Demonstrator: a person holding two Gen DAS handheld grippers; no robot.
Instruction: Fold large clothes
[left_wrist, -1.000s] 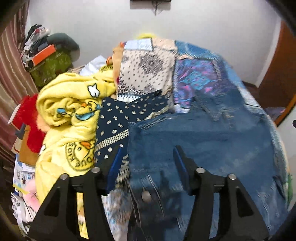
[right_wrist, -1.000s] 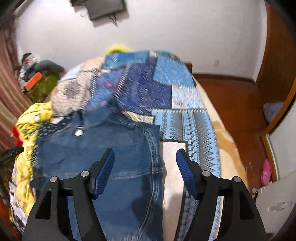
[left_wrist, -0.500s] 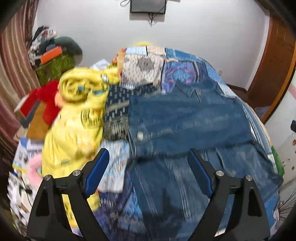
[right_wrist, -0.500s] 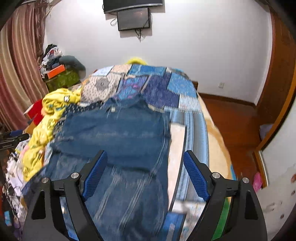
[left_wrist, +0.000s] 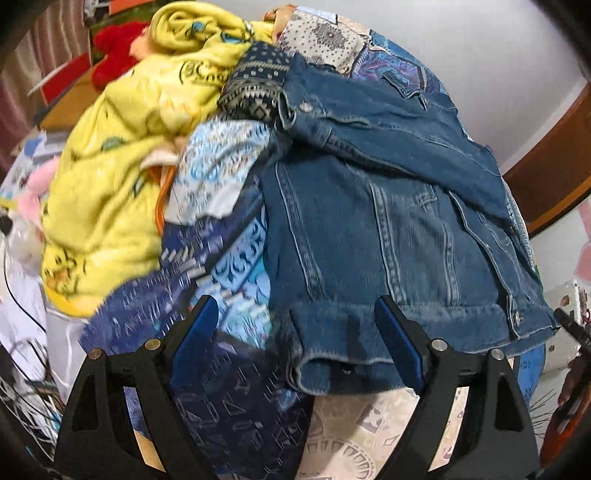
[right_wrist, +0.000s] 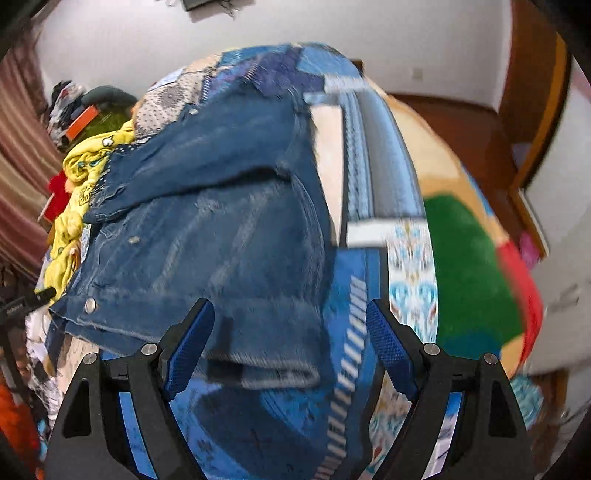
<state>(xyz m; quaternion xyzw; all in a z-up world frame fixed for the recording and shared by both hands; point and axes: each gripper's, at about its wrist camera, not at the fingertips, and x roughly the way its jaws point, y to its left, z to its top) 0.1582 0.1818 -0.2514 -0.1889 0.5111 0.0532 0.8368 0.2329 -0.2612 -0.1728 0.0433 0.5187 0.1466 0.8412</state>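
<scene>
Both grippers now sit nearer the bed's near edge than a sec ago, views tipped down more, w/ fingers spread wider. Left gripper (left_wrist: 295, 332) open, nothing pinched: denim jacket (left_wrist: 388, 221) hem lies between its fingers, cuff at 6 o'clock, no pad pressing that I can see. Right gripper (right_wrist: 290, 330) also open; jacket's hem corner lies between its fingers, more toward the left one. Earlier, jacket filled both views close up; now whole garment shows, top part folded down over its body. Jacket lies on patchwork bedspread (right_wrist: 369, 155), long axis approx 6 to 12 o'clock, hem near, fold far. Yellow blanket (left_wrist: 110, 166) at 10 o'clock.
</scene>
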